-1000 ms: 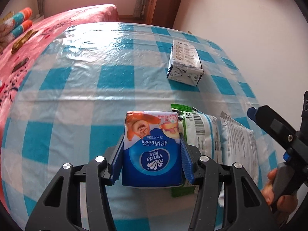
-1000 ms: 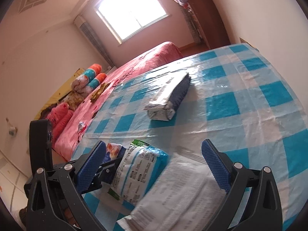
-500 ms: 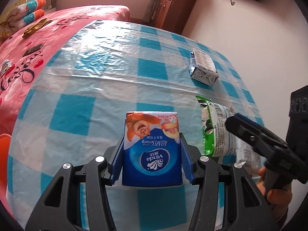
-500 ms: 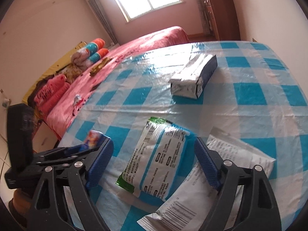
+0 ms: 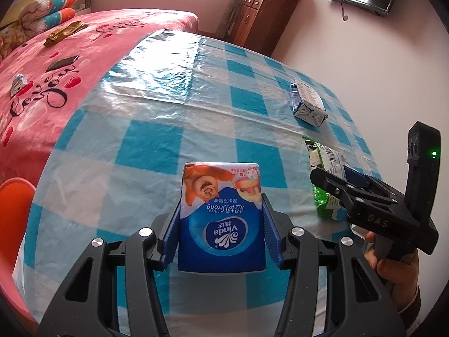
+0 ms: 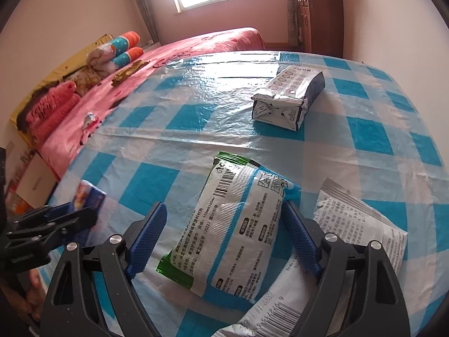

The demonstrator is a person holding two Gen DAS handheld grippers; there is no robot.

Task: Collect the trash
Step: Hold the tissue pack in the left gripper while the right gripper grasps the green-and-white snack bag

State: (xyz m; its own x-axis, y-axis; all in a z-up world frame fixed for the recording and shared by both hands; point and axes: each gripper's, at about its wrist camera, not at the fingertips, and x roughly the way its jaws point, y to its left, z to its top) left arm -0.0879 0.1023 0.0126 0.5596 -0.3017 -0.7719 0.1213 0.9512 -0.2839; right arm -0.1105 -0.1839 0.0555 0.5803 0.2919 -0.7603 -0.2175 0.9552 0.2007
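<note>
A blue tissue pack (image 5: 221, 196) with cartoon print sits upright between my left gripper's (image 5: 221, 233) blue pads, which are shut on it just above the checked tablecloth (image 5: 157, 146). In the right wrist view a green and white snack packet (image 6: 235, 241) lies flat on the cloth between the pads of my right gripper (image 6: 224, 209). Its jaws are closing around the packet; a gap shows at the left pad. The left wrist view shows the right gripper (image 5: 350, 185) over that packet (image 5: 325, 174), held by a hand.
A silver printed packet (image 6: 350, 224) lies partly under the green one on its right. A crumpled carton (image 6: 289, 98) rests farther back on the table. A pink bed (image 5: 56, 70) borders the table's left side, an orange chair (image 5: 11, 224) stands near its corner, and a wooden cabinet (image 5: 263, 19) stands behind.
My left gripper has carried the tissue pack leftward, away from the packets. My right gripper has come down over the green packet and its jaws have narrowed around it.
</note>
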